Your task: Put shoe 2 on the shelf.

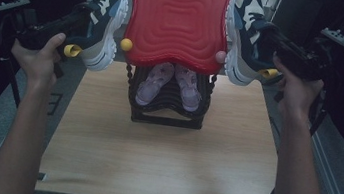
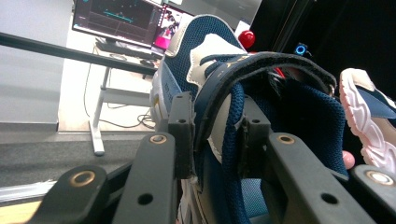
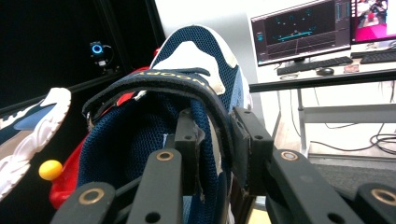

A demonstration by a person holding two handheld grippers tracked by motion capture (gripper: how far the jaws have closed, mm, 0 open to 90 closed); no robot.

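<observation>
High view: the left gripper point(image 1: 82, 19) pinches the left sneaker point(image 1: 105, 22) by its collar, held up left of the red rack top point(image 1: 177, 22). At the right, the right gripper point(image 1: 273, 40) clamps the right sneaker point(image 1: 243, 36) likewise, above the table point(image 1: 163, 146).

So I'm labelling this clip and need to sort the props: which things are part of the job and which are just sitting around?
In the job:
- left gripper, shut on the left navy sneaker
- right gripper, shut on the right navy sneaker
- red-topped shoe rack between them

Just about:
- pink shoes on the rack's lower shelf
- monitors behind
</observation>
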